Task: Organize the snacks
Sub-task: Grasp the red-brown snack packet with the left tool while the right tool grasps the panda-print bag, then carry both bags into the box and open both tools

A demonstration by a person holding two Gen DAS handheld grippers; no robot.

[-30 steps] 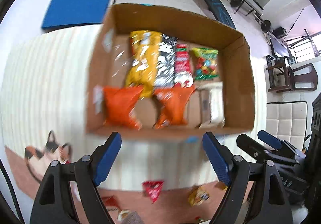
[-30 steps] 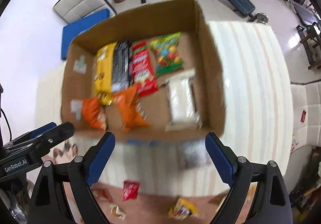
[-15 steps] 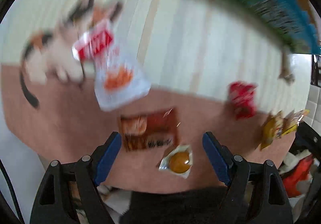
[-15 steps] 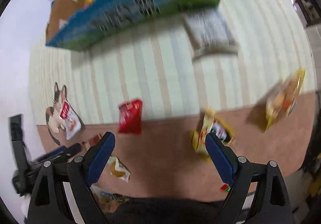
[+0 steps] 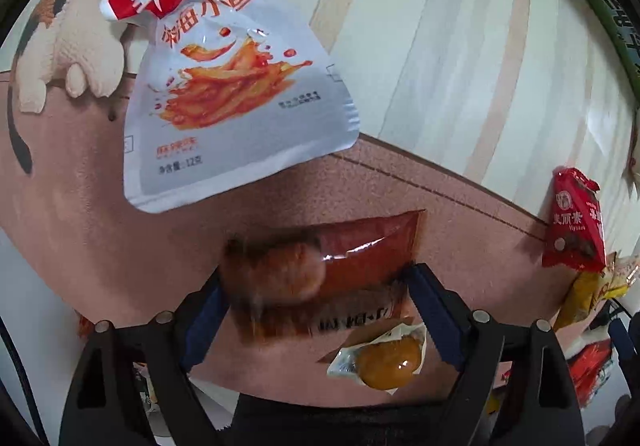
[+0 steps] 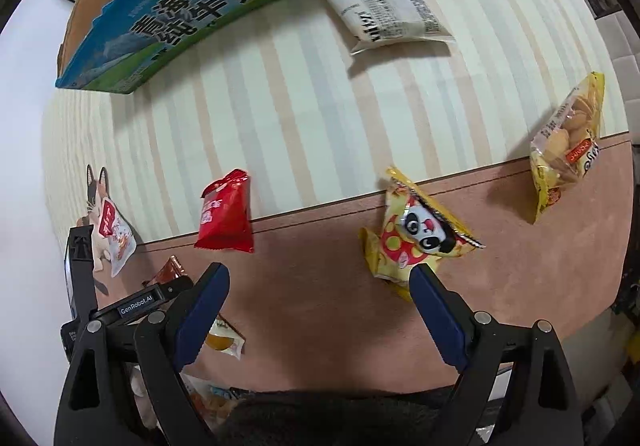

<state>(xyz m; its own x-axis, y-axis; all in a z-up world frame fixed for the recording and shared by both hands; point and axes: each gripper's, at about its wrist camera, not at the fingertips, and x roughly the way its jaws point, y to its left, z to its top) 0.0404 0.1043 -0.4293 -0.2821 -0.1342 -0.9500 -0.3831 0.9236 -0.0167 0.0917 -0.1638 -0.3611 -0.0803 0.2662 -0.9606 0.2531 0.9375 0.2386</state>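
Snacks lie scattered on the pink-and-striped mat, a dark red packet (image 5: 332,274) lying between the left gripper's pads.

The packet is glossy, brownish-red and flat on the pink band, beside a small yolk-coloured pouch (image 5: 384,360). The left gripper (image 5: 320,316) points steeply down, jaws opening around the packet, not pressing. The right gripper (image 6: 316,310) hangs spread wide over bare mat near a yellow panda bag (image 6: 416,234).

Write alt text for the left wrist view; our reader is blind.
The left tool hangs open over a dark red pouch lying between its fingers on a pink mat, jaws opening. A silver fish-snack packet lies above, an egg packet below.
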